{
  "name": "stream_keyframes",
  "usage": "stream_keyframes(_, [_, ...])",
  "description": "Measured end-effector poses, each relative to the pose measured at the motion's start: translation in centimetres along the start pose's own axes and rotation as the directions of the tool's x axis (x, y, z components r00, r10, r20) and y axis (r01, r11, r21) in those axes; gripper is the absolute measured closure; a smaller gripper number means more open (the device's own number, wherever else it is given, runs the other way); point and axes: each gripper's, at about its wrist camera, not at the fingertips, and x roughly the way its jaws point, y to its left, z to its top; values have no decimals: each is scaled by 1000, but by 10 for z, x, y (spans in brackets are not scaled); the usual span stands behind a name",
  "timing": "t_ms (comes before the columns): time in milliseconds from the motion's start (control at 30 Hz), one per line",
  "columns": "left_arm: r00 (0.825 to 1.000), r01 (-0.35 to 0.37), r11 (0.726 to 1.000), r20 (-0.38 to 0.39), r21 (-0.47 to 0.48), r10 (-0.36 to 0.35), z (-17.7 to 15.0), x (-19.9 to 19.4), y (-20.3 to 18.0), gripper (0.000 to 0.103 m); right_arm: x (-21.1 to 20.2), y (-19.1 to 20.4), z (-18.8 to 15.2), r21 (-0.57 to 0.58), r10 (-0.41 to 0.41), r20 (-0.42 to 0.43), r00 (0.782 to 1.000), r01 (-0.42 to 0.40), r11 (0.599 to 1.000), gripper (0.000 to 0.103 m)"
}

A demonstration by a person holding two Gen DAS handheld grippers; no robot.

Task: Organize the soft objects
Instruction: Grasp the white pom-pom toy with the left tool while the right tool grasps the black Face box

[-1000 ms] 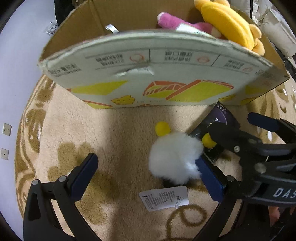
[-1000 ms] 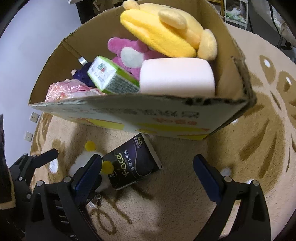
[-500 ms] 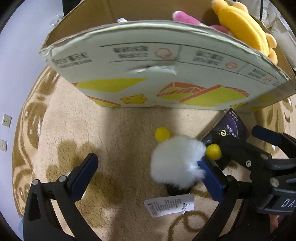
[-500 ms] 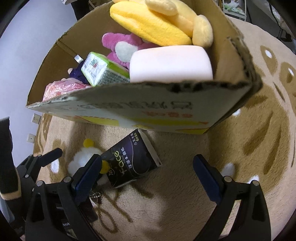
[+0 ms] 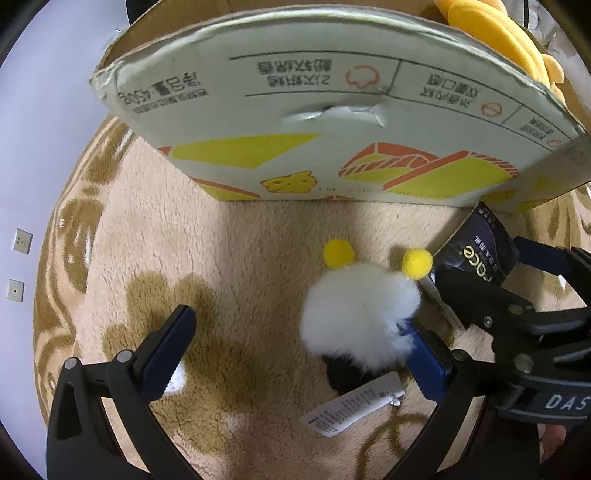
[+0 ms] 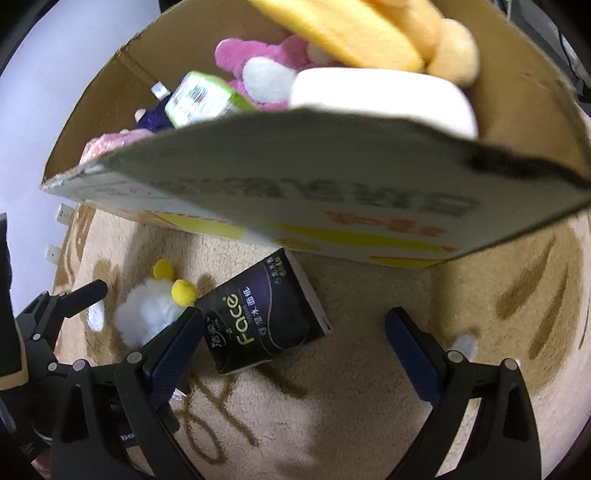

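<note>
A white fluffy toy (image 5: 360,314) with two yellow pompoms lies on the beige rug, also seen as the white toy (image 6: 146,310) in the right wrist view. My left gripper (image 5: 295,350) is open around it, the right finger touching the fluff. A dark tissue pack (image 6: 260,314) lies on the rug beside the toy, between the fingers of my open right gripper (image 6: 295,339); the same pack (image 5: 476,251) shows in the left wrist view. The cardboard box (image 6: 332,192) just beyond holds a yellow plush (image 6: 354,29), a pink plush (image 6: 258,62), a white foam block (image 6: 380,96) and a green pack (image 6: 195,96).
The toy's white paper tag (image 5: 351,404) lies on the rug near the left gripper. The box wall (image 5: 332,122) stands close ahead. A pale wall with sockets (image 5: 22,240) borders the rug on the left. Patterned rug (image 6: 498,314) stretches to the right.
Both grippers have moved forward and lower toward the box; the toy and the tissue pack now sit further inside the fingers. Both stay open.
</note>
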Motion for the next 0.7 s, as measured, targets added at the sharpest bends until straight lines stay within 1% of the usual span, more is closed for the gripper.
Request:
stream_keyframes(67, [1000, -6, 1000, 1, 4, 6, -6, 1, -1, 0, 3, 1, 0, -5, -5, -3, 1000, 5, 1000, 0])
stream_keyframes(267, [1000, -11, 1000, 0, 14, 11, -9, -1, -10, 0, 5, 2, 2, -14, -8, -1, 1000, 8, 1000, 1])
stream_keyframes(467, [1000, 6, 1000, -19, 11, -6, -10, 4, -12, 0, 8, 16, 4, -40, -25, -6, 1000, 25, 999, 1])
stream_keyframes(633, [1000, -4, 1000, -19, 25, 5, -9, 5, -14, 0, 13, 29, 1, -54, -38, -11, 999, 37, 998, 2])
stream_keyframes(667, [1000, -6, 1000, -19, 25, 6, -10, 5, -15, 0, 13, 30, 1, -52, -39, -9, 999, 39, 998, 3])
stream_keyframes(700, [1000, -6, 1000, -18, 23, 7, -9, 5, -15, 0, 9, 32, -1, -53, -43, -5, 999, 43, 998, 7])
